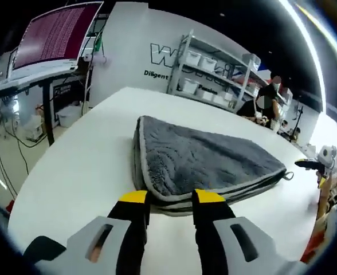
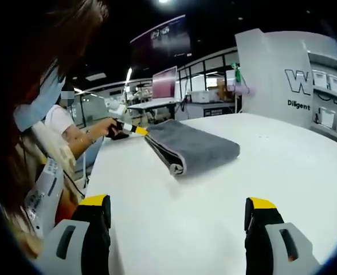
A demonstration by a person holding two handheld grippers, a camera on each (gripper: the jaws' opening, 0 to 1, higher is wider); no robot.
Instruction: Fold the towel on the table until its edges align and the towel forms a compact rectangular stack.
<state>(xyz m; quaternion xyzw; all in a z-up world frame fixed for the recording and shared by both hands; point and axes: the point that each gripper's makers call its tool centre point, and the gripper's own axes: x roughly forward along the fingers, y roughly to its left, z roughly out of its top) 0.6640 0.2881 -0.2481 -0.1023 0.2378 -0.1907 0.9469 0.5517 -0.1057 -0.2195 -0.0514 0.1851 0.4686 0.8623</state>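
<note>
The grey towel (image 1: 206, 163) lies folded into a layered stack on the white surface (image 1: 88, 160), its stacked edges showing along the near side, which suggests the folding is well advanced and what remains is squaring the edges. The left claw (image 1: 171, 197) sits at the towel's near edge with its yellow-tipped jaws a little apart and nothing pinched between them; it seems placed there to press or tidy that edge, though actual contact cannot be told. In the right gripper view the left claw (image 2: 135, 130) appears at the far end of the towel (image 2: 194, 148), held in a person's hand (image 2: 102, 129). The right claw (image 2: 180, 209) hangs spread wide over bare surface, well apart from the towel, apparently kept back so the stack stays in sight. On the white wall panel (image 1: 134, 51) large letters beginning "W" are cut off by a shelving rack (image 1: 214, 74) holding bins; beneath them the word "Diligent" can be read.
</note>
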